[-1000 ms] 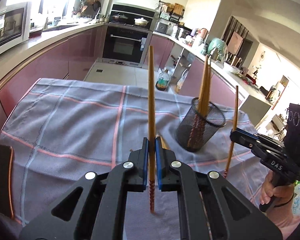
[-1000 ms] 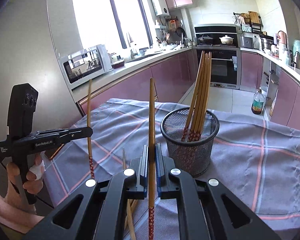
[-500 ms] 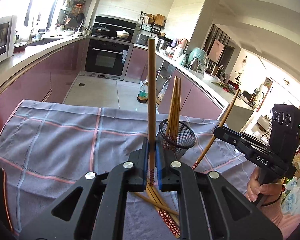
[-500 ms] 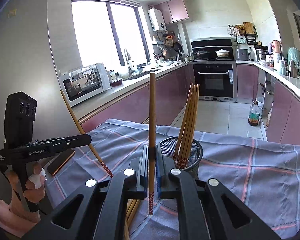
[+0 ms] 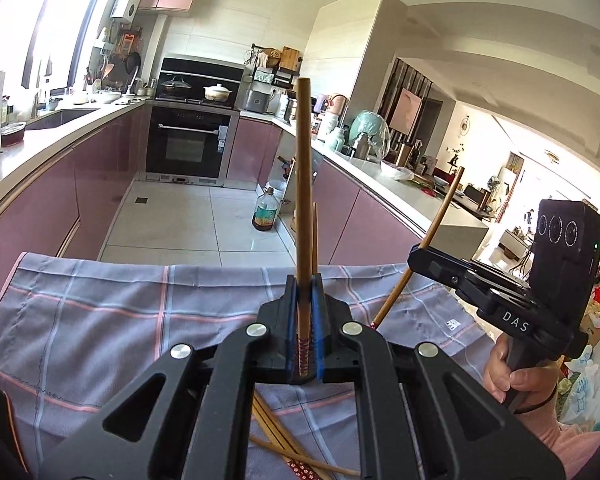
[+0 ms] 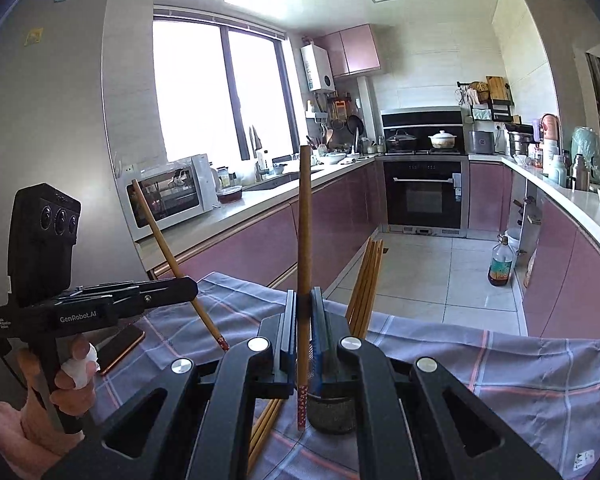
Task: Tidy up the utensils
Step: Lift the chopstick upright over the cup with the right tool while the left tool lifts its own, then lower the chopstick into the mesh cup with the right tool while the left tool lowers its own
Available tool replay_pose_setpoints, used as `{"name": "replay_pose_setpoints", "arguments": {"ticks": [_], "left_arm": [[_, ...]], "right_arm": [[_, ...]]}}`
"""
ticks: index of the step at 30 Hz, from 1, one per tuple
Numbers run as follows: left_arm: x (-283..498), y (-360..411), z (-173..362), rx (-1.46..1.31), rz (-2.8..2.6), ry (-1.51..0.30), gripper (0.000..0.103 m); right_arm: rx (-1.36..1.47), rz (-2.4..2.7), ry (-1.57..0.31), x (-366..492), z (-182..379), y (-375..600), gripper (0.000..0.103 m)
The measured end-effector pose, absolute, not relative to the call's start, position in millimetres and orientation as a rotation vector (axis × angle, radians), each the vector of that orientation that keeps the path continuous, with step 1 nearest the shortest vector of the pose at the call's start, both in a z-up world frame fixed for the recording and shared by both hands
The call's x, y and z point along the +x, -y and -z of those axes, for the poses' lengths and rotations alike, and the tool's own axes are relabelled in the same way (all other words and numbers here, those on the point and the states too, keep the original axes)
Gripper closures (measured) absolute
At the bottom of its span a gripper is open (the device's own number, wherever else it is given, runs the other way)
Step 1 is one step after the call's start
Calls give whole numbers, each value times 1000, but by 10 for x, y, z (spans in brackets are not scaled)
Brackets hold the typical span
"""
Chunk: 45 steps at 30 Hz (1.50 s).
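Chopsticks are standing pinched in both pairs of jaws, one each. The left gripper (image 5: 305, 332) is gripping a long brown wooden chopstick with a red patterned tip (image 5: 303, 208), its long axis running toward 12 o'clock, patterned end down between the blue pads. The right gripper (image 6: 303, 340) is clamping a second brown wooden chopstick (image 6: 304, 248) the same way, upright, its red tip hanging just below the jaws.

The black wire-mesh cup (image 6: 332, 412) is sitting on the plaid grey cloth-covered table (image 6: 520, 380), just beyond and under the right jaws at about 1 o'clock, mostly hidden by them, with a bundle of chopsticks already in it (image 6: 366, 280) leaning toward 1 o'clock. The right hand seems the nearer to the cup; in the left view the cup is hidden behind the jaws. Loose chopsticks (image 5: 284, 440) are lying on the cloth below the left gripper at 6 o'clock. Each held stick probably needs its tip brought over the cup's rim.
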<state>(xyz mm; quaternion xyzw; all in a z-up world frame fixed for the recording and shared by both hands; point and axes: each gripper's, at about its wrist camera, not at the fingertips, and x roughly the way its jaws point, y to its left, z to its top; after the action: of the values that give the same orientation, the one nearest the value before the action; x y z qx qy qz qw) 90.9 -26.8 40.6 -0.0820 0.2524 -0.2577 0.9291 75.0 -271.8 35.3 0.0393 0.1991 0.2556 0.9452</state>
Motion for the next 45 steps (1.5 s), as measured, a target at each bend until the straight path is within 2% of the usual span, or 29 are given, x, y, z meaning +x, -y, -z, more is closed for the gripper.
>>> {"name": "replay_pose_setpoints", "arguments": {"ticks": [15,30,45], "left_arm": [[1149,558,-647,-110,537,-485,95],[1457,805,-234,4,507,-623,95],[1736,977,-1,77,558,-752,95]], "right_arm": [[74,-485,-343,922,-557,2790,98],[67,-484,-535,1324,-66,2662,98],[76,-459,-649,1545,143,2636,95]]}}
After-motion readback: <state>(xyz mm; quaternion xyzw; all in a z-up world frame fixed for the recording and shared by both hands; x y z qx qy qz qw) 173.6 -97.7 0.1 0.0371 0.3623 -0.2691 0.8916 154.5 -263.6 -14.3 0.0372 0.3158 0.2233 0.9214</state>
